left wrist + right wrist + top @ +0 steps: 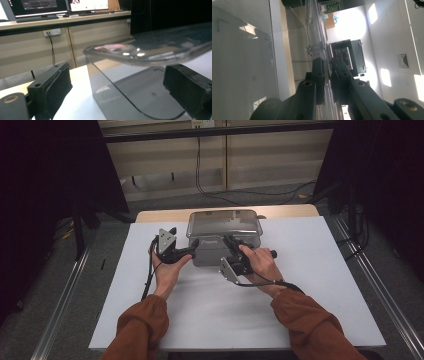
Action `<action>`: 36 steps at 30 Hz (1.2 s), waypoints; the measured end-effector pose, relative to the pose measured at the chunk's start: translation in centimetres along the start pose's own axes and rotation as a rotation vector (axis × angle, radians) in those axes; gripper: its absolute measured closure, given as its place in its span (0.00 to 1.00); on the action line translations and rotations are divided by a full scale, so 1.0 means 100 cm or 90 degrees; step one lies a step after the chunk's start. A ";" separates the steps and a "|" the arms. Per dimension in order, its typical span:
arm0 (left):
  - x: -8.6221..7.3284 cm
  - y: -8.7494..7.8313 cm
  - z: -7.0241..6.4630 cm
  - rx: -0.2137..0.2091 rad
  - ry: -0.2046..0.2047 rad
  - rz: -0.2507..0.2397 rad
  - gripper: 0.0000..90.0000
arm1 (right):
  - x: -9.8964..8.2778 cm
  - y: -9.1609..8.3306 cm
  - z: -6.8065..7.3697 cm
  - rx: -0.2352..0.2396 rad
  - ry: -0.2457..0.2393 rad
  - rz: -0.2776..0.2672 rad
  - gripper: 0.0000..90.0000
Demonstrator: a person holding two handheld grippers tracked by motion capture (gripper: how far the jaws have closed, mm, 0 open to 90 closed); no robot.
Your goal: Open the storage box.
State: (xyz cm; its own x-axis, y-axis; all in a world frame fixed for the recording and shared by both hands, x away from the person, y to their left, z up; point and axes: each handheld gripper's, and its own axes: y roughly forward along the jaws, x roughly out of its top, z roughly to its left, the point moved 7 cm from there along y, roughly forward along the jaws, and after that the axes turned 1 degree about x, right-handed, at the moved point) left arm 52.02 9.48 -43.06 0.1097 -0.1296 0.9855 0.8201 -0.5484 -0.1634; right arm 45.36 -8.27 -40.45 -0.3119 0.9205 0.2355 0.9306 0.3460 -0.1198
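A grey metal box (220, 251) with a clear lid (224, 223) stands at the far middle of the white table (310, 285), its near wall facing the person.

The left gripper (192, 248), held in the person's left hand (167, 267), comes at the box from its left near corner. In the left gripper view the jaws are spread wide: the left pad (58, 86) sits out over the bare table, well off the box (120, 97), while the right pad (187, 91) lies against or just in front of the box's grey wall, under the overhanging rim of the lid (155, 53). The rounded corner of the box sits between the two jaws, nearer the right one, and nothing is gripped.

The right gripper (231, 241), in the right hand (260, 265), reaches to the near edge of the lid, right of its middle. The right gripper view is turned on its side; there the two jaws of the right gripper (327, 75) are drawn close together with the thin clear rim of the lid (313, 37) running edge-on between them, so they are clenched on the lid's edge. The box's grey wall (242, 70) fills the left side of that view.

Both brown sleeves (142, 327) come in from the bottom of the high view. A black cable (148, 277) trails from the left gripper down the table. Monitors (37, 7) stand on a bench behind the table in the left gripper view.
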 end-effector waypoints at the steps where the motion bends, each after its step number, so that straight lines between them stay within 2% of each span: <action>1: 0.000 0.000 0.000 0.003 -0.006 -0.001 0.08 | 0.000 0.000 0.000 0.000 0.000 0.000 0.88; 5: 0.003 -0.001 -0.001 0.004 0.025 -0.008 0.08 | -0.001 -0.001 0.002 0.007 0.008 0.001 0.86; 8: 0.002 -0.002 -0.001 0.002 0.029 -0.001 0.08 | -0.003 -0.001 0.006 0.015 0.016 0.000 0.85; 11: 0.001 -0.001 -0.002 0.003 0.032 0.000 0.09 | -0.005 -0.002 0.006 0.016 0.042 0.000 0.81; 13: 0.001 -0.001 -0.003 -0.001 0.052 0.001 0.11 | -0.006 -0.001 0.006 0.019 0.055 0.000 0.79; 15: 0.001 -0.001 -0.006 -0.003 0.055 0.001 0.12 | -0.008 -0.002 0.006 0.023 0.072 0.001 0.76; 18: 0.001 0.000 -0.006 -0.006 0.055 -0.002 0.12 | -0.011 -0.003 0.007 0.032 0.121 0.002 0.68; 19: 0.002 0.000 -0.006 -0.005 0.057 -0.003 0.12 | -0.013 -0.004 0.006 0.028 0.146 0.000 0.65; 22: 0.001 0.000 -0.005 -0.004 0.055 -0.004 0.13 | -0.023 -0.005 0.005 0.043 0.238 -0.001 0.56; 26: 0.003 0.000 -0.006 -0.011 0.064 -0.004 0.17 | -0.036 -0.008 0.001 0.050 0.299 0.005 0.45; 28: 0.004 0.000 -0.006 -0.009 0.063 -0.007 0.17 | -0.044 -0.009 -0.001 0.061 0.343 0.002 0.39; 30: 0.005 0.000 -0.006 -0.008 0.067 -0.007 0.17 | -0.054 -0.011 -0.003 0.059 0.384 0.009 0.37; 33: 0.006 0.000 -0.006 -0.012 0.064 -0.011 0.18 | -0.065 -0.012 -0.007 0.063 0.445 0.008 0.32; 36: 0.007 0.000 -0.007 -0.023 0.052 -0.013 0.19 | -0.073 -0.013 -0.013 0.061 0.496 0.005 0.27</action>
State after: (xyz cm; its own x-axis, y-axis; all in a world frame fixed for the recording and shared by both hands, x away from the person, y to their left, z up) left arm 51.67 8.79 -42.44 0.0457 -0.1833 0.9820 0.8008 -0.5809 -0.1458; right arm 46.71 -15.71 -40.77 -0.0480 0.5418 0.8392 0.9003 0.3874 -0.1986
